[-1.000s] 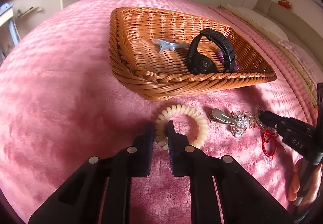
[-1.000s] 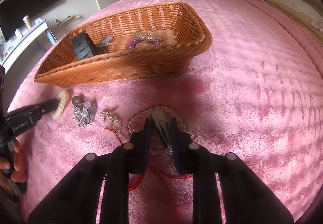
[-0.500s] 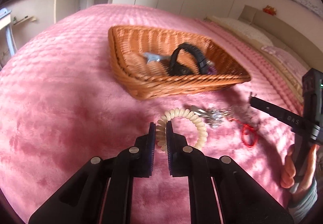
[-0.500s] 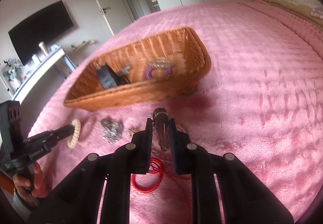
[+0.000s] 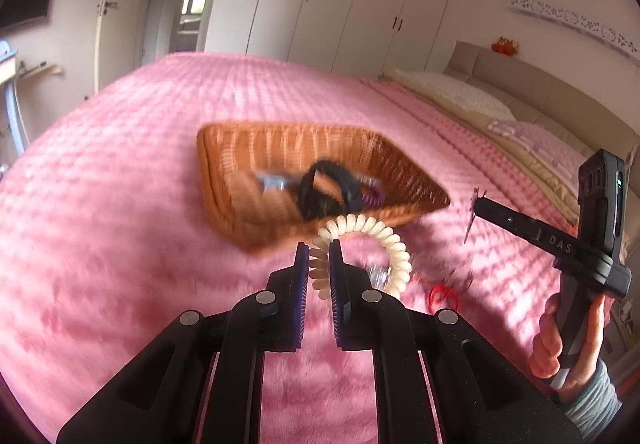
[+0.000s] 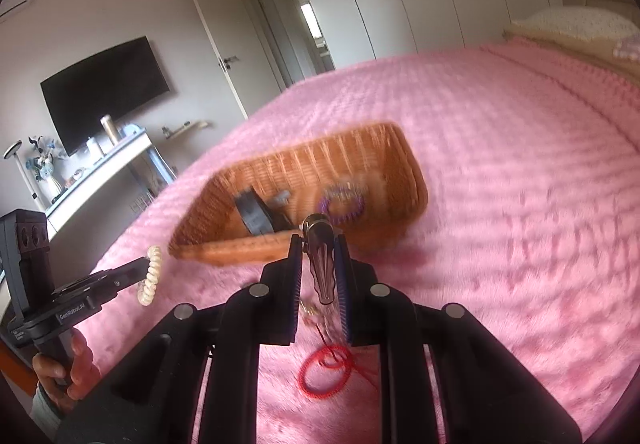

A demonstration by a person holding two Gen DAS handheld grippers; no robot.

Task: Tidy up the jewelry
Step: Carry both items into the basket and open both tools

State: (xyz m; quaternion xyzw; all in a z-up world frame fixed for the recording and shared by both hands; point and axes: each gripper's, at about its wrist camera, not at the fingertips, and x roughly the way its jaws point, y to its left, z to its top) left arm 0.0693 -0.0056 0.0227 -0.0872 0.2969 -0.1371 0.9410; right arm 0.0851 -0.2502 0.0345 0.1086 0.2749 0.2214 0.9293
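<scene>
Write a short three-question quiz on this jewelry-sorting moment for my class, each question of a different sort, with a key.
1. True or false: the left tool is shut on the cream spiral bracelet and holds it above the pink bedspread.
2. Multiple choice: what does the right tool grip? A) the red cord loop B) a metal hair clip C) the purple bead bracelet
3. Fill in: the black watch lies inside the wicker ____.

Key
1. True; the bracelet hangs between the fingers, clear of the blanket.
2. B; the hair clip sits between the fingers, while the red cord loop lies on the bedspread and the purple bead bracelet is in the basket.
3. basket
</scene>
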